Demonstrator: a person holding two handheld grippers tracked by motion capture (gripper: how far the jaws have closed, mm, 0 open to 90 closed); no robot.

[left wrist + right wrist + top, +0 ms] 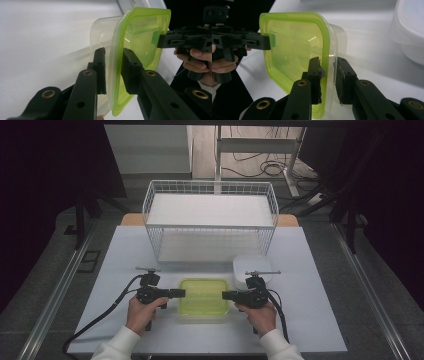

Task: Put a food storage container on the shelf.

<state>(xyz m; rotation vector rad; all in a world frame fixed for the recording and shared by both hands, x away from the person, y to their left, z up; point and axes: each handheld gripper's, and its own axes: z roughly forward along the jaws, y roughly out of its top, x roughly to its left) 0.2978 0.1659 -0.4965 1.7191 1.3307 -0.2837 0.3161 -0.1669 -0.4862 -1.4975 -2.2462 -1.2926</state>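
Your left tongs (pixel 181 293) clamp the left rim of the green-lidded box (pixel 204 297), one jaw above the lid and one below; your right tongs (pixel 226 295) clamp its right rim the same way. The box sits between them on the worktop (pixel 310 290). Just beyond the box's right corner stands a white tub (pixel 245 266), and farther behind the box a wire basket (pixel 210 220).

green-lidded container (pixel 204 297) between two grippers
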